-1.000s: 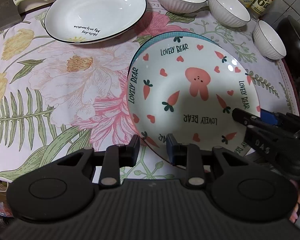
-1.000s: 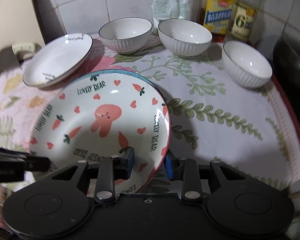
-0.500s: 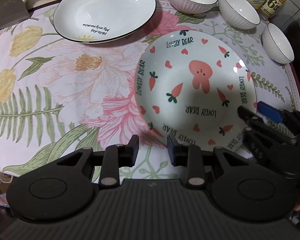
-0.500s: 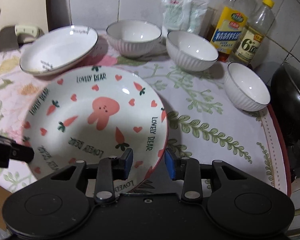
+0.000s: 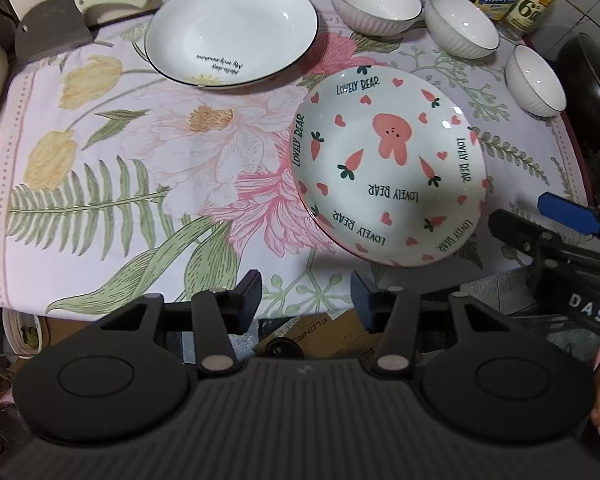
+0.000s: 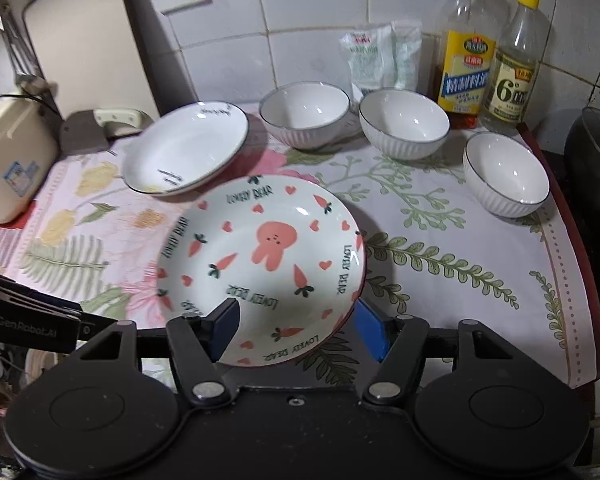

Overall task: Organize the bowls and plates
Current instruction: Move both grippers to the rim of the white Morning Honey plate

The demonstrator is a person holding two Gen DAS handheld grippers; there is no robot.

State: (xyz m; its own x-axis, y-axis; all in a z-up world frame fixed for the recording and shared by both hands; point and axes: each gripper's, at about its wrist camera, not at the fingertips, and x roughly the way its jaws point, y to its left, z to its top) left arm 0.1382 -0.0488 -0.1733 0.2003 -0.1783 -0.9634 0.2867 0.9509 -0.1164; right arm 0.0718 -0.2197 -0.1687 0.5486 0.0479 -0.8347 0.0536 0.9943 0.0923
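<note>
A rabbit-and-carrot plate (image 5: pixel 388 168) lettered "LOVELY BEAR" rests near the table's front edge; it also shows in the right wrist view (image 6: pixel 262 264). A plain white black-rimmed plate (image 5: pixel 231 28) lies at the back left (image 6: pixel 186 147). Three white ribbed bowls (image 6: pixel 304 114) (image 6: pixel 404 124) (image 6: pixel 506 174) stand along the back and right. My left gripper (image 5: pixel 306 302) is open and empty, over the front edge, left of the rabbit plate. My right gripper (image 6: pixel 296 332) is open, its jaws either side of the rabbit plate's near rim, not clamped.
The table (image 5: pixel 100 168) carries a floral cloth. A cleaver (image 5: pixel 60 20) lies at the back left. Two oil bottles (image 6: pixel 466 44) and a white packet (image 6: pixel 370 58) stand against the tiled wall. A black wok (image 6: pixel 596 184) sits at the right edge. A beige appliance (image 6: pixel 8 160) stands at far left.
Both grippers have pulled back towards the table's front and opened wider. The right gripper, earlier pinching the rabbit plate's rim, has let go; the plate now lies flat.
</note>
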